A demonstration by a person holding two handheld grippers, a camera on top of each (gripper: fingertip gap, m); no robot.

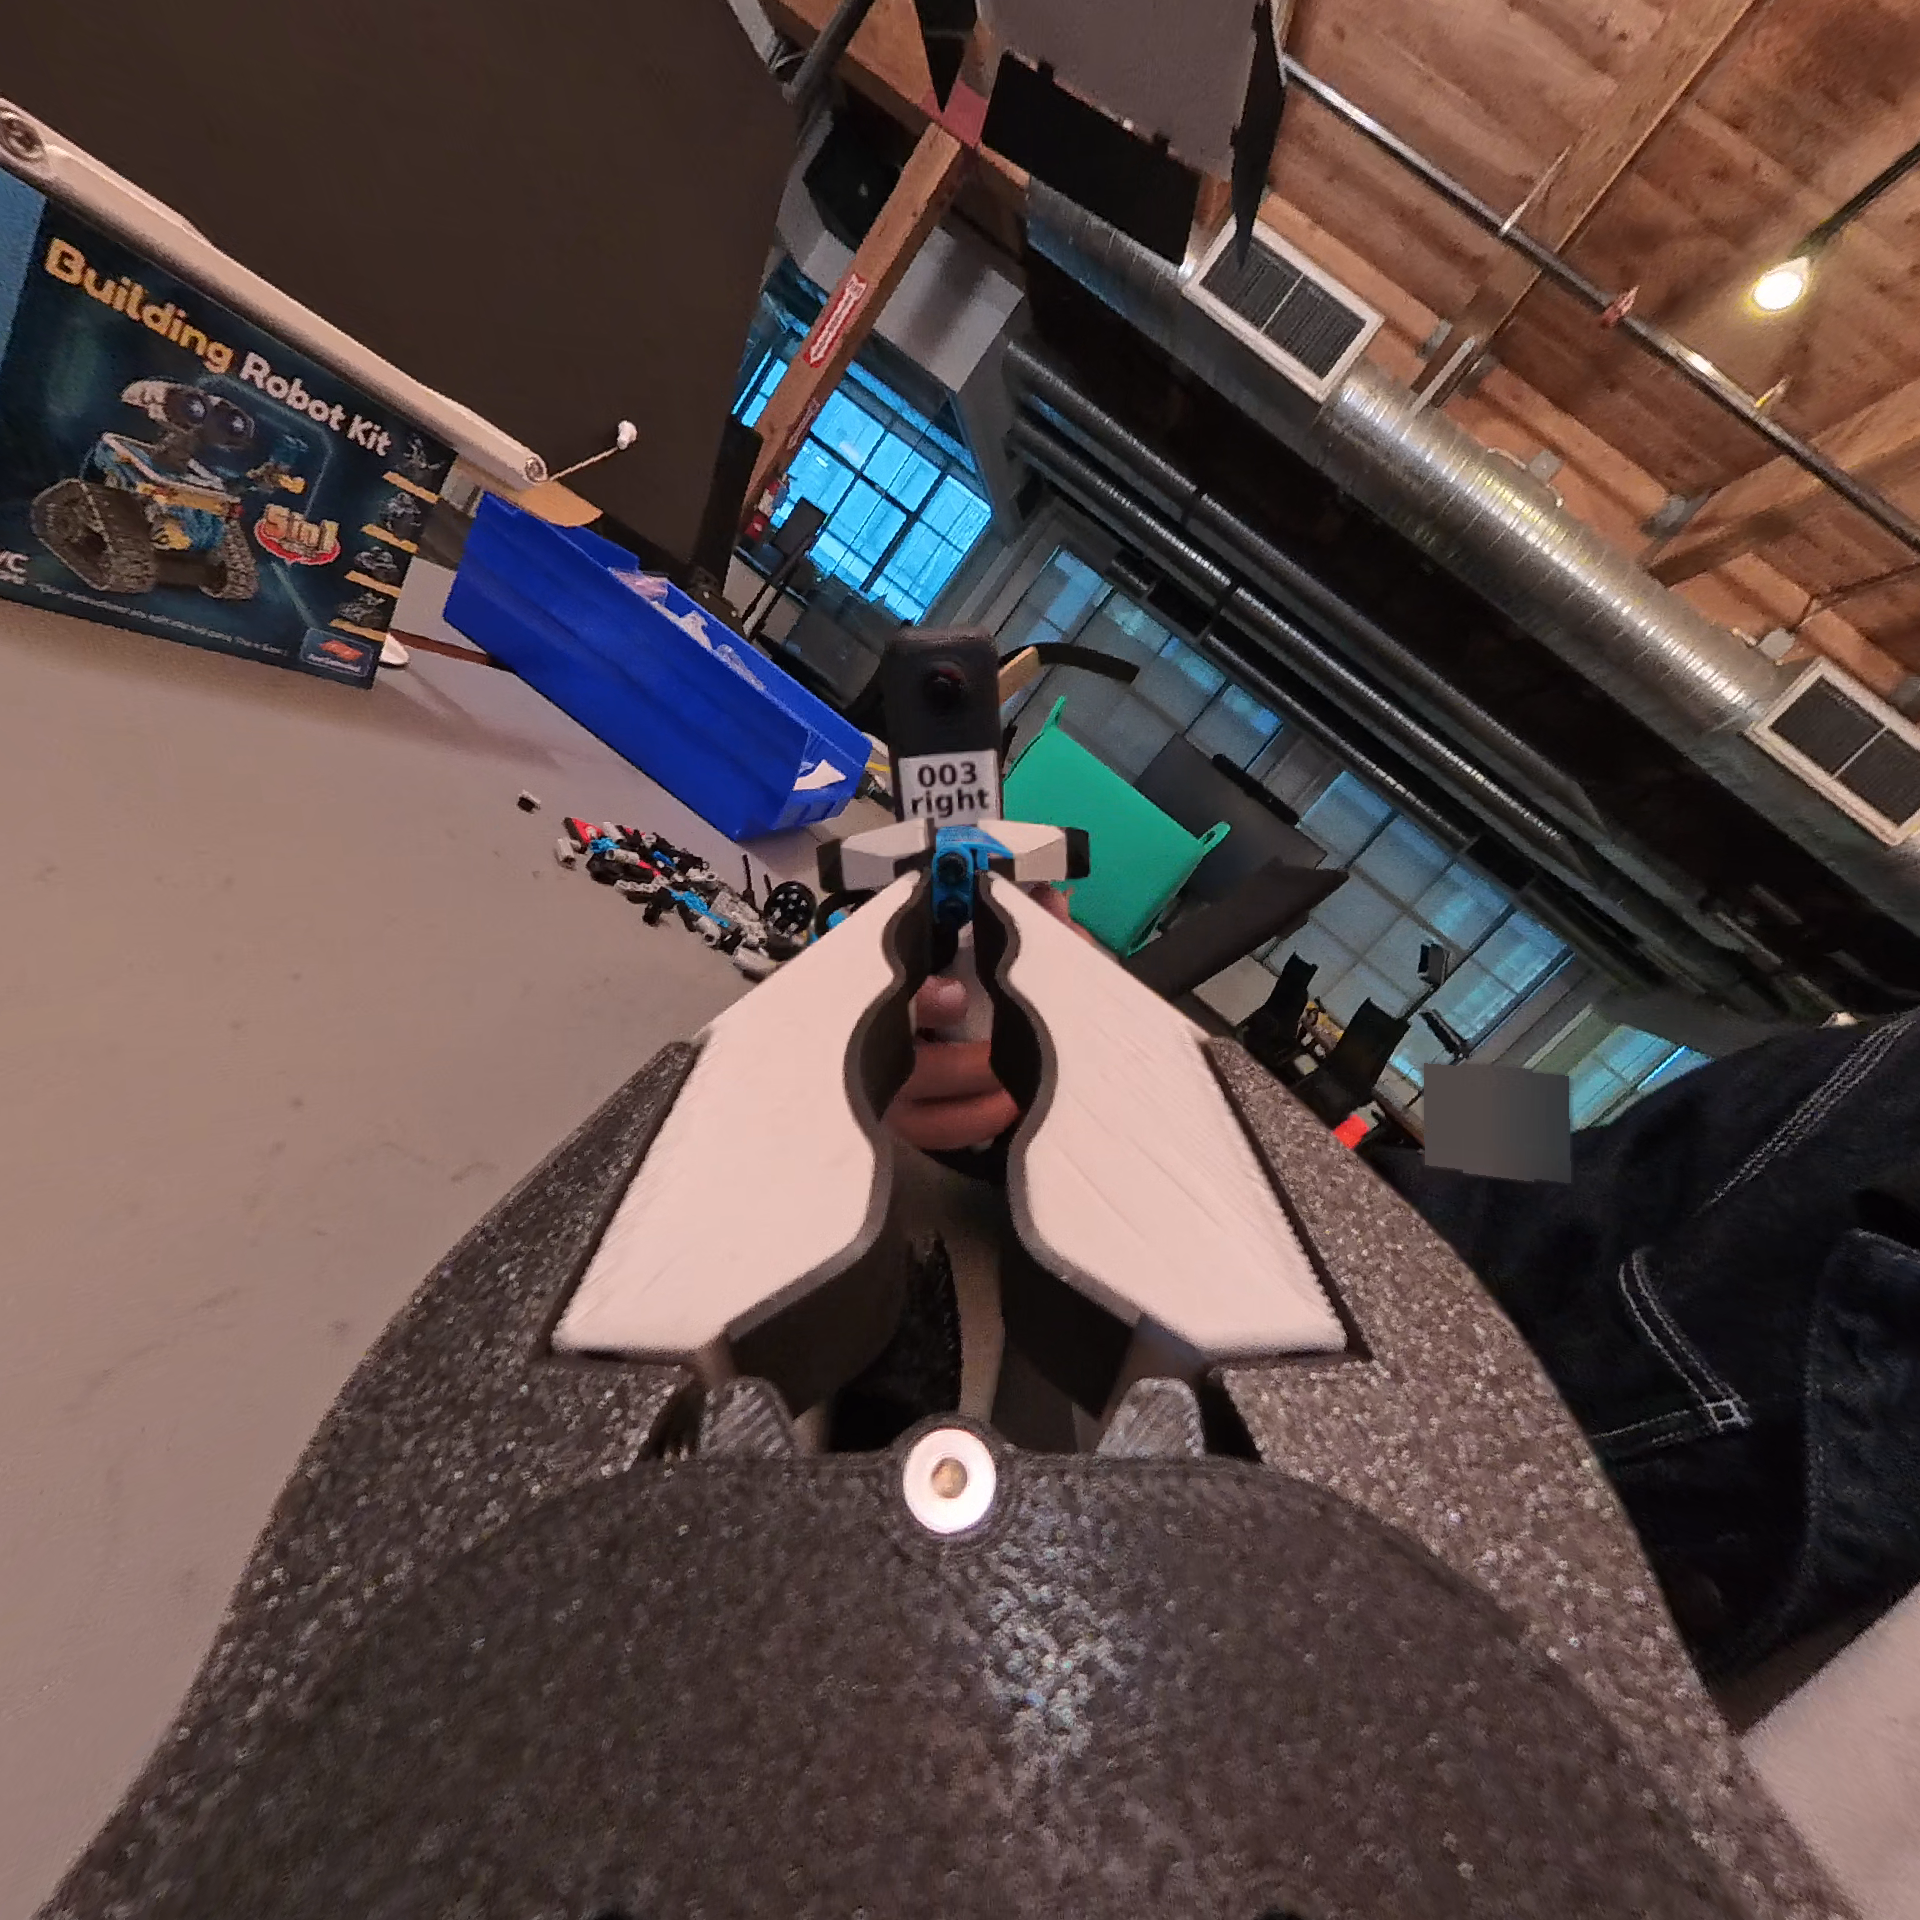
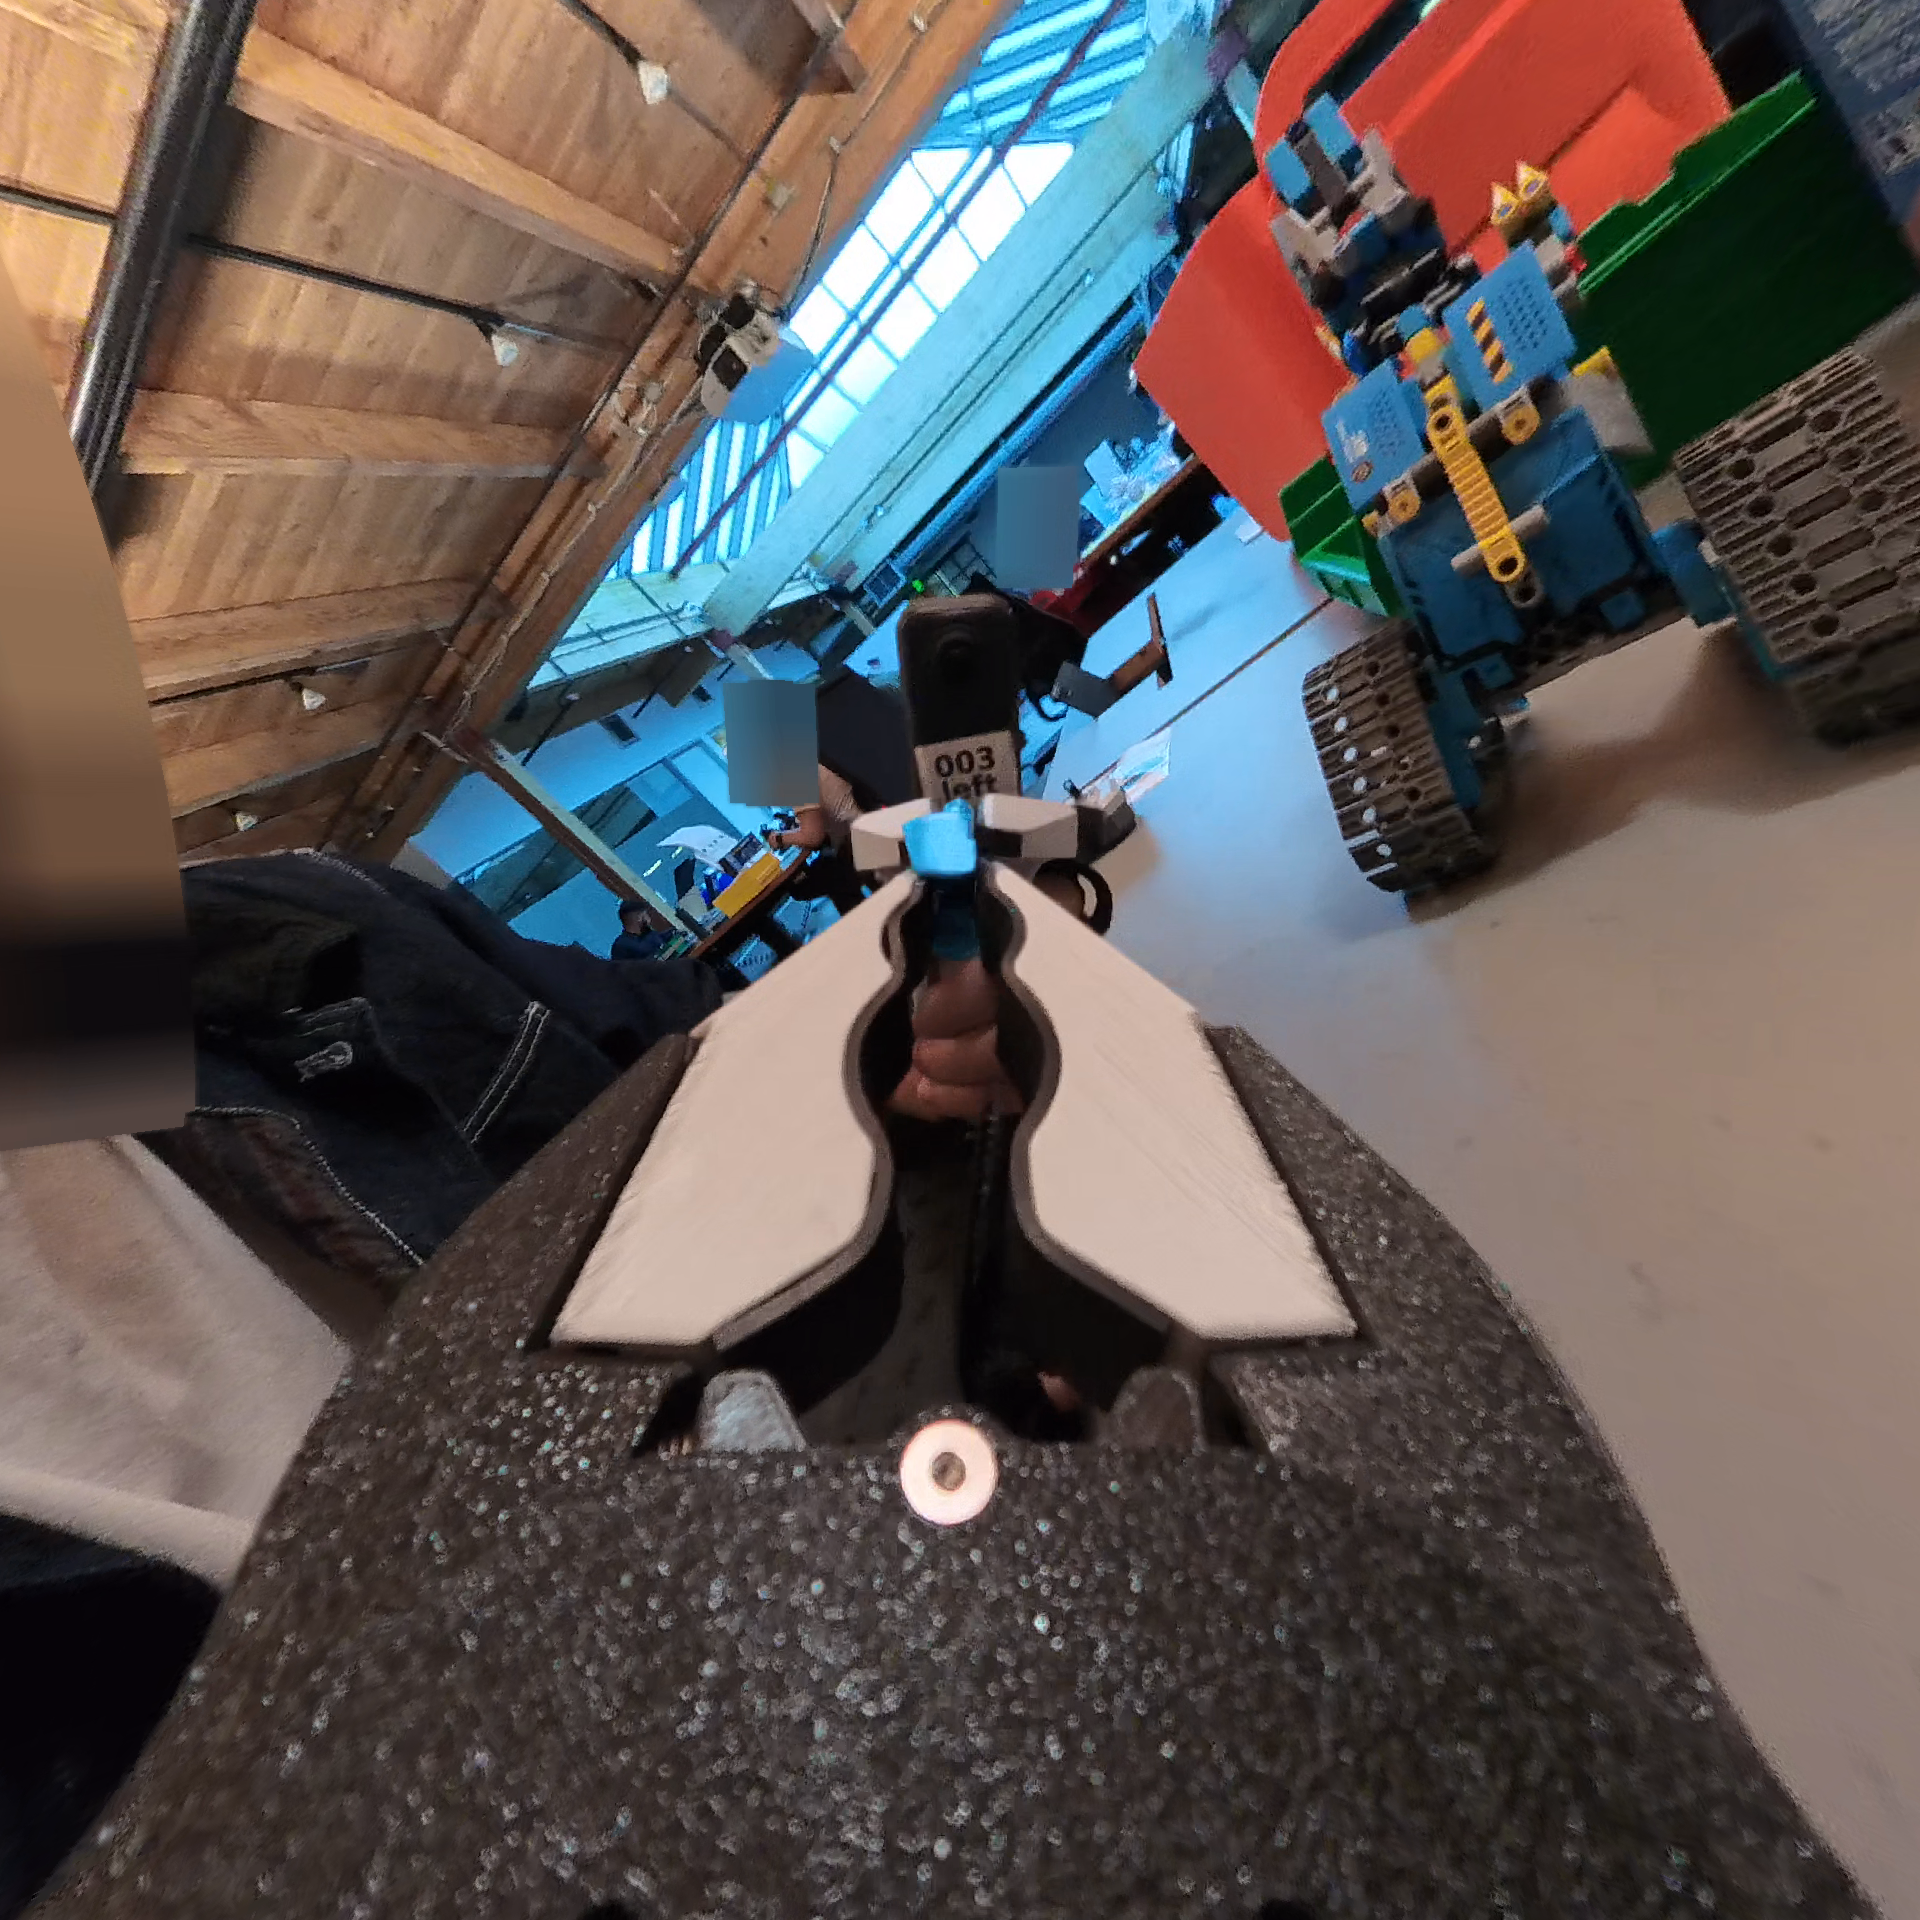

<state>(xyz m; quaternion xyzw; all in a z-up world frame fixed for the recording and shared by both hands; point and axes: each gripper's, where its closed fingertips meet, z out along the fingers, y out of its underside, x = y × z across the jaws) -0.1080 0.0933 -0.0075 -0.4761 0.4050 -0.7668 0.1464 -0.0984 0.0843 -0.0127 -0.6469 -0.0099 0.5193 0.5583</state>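
Left gripper [image 1: 951,883] and right gripper [image 2: 940,878] meet tip to tip above the grey table [image 1: 260,987], fingers of both clamped on one small blue brick piece [image 1: 954,868]. Loose bricks [image 1: 675,883] lie far left; tracked brick robot [image 2: 1475,499] stands far right.

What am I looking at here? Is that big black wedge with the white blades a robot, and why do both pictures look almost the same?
No robot: a person holds two hand grippers, each carrying a camera that looks along its white fingers. The left gripper and right gripper face each other, tips nearly touching, both closed on one small blue building piece, so each picture shows the other gripper head-on. On the grey table lie loose parts, a blue bin and a kit box. The right view shows a tracked toy robot.
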